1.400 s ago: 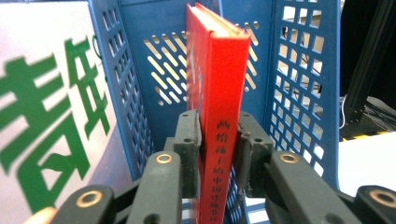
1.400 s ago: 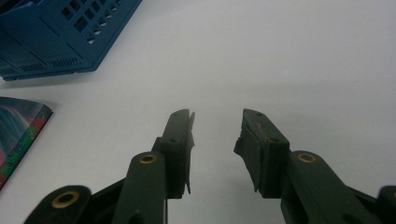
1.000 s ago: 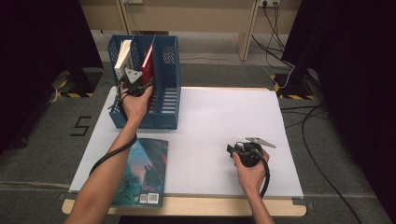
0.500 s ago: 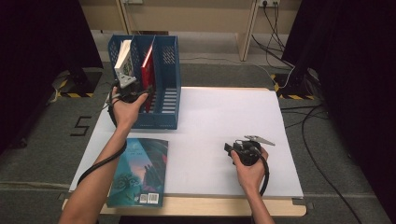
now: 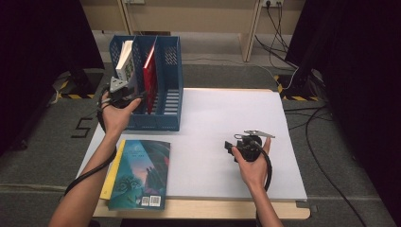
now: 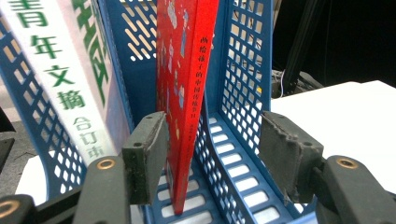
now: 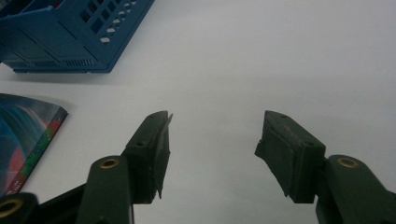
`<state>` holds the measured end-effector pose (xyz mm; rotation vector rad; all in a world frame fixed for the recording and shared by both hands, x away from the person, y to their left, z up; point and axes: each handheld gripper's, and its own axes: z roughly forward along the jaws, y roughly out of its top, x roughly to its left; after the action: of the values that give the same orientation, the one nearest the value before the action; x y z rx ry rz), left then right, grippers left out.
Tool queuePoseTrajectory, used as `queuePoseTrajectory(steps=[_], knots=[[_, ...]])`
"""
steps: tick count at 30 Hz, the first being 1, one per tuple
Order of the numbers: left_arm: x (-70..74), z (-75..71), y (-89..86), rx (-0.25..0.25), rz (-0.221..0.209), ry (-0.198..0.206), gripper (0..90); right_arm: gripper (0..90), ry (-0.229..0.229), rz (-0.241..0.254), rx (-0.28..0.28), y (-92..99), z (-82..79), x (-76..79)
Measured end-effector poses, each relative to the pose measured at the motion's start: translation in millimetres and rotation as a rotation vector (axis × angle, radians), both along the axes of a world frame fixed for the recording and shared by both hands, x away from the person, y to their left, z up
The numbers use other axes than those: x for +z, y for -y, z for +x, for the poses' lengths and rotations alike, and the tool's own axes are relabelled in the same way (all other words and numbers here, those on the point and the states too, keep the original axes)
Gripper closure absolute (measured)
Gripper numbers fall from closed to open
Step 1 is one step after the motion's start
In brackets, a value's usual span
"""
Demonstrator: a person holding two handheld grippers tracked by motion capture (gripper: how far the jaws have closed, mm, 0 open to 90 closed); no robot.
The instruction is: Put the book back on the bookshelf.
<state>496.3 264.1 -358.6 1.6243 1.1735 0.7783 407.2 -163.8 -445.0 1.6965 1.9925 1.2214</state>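
Note:
A blue three-slot file rack (image 5: 165, 94) stands at the table's back left. A red book (image 5: 150, 71) stands on edge in its middle slot, and a white book (image 5: 125, 59) with green characters leans in the left slot. My left gripper (image 5: 128, 94) is at the rack's near end. Its jaws have just been opening and stand open. The red book (image 6: 184, 93) rises between them, close to the left pad (image 6: 147, 154) and apart from the right one. My right gripper (image 5: 230, 147) rests on the white table, its jaws (image 7: 212, 149) just opened wide with nothing between them.
A teal picture book (image 5: 139, 172) lies flat at the near left corner of the white table top (image 5: 227, 113), and its corner shows as the teal book (image 7: 23, 135) in the right gripper view. The rack (image 7: 70, 28) lies ahead to the left of the right gripper. Cables trail over the floor beyond.
The left hand has drawn back from the red book, left and toward the near side, leaving it standing in the middle slot. The right hand has stayed in place.

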Motion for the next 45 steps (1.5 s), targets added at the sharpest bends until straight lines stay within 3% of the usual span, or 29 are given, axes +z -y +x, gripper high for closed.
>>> queuePoseTrajectory(steps=[9, 19, 31, 34, 37, 45], knots=[[-11.0, -25.1, -16.5, -0.019, -0.003, -0.047, 40.9, 51.2, 0.004, 0.027, -0.010, -2.3, 3.3, 3.7], [-47.0, -63.7, -34.0, -0.065, 0.007, -0.173, 43.5, 51.7, -0.029, 0.056, 0.029, -19.5, 10.6, 0.7], [-83.0, -107.1, -50.4, -0.075, -0.028, -0.278, 43.1, 51.6, -0.066, 0.076, 0.128, -63.4, 22.2, 2.5], [-88.4, -113.1, -54.1, -0.068, -0.040, -0.288, 42.9, 51.5, -0.085, 0.070, 0.155, -76.0, 25.2, 1.5], [-93.7, -118.1, -56.9, -0.062, -0.045, -0.305, 42.2, 51.2, -0.123, 0.096, 0.189, -88.2, 28.8, -1.0], [-102.1, -124.1, -57.5, -0.062, -0.071, -0.324, 41.1, 50.5, -0.153, 0.084, 0.259, -121.1, 40.7, -3.4]])
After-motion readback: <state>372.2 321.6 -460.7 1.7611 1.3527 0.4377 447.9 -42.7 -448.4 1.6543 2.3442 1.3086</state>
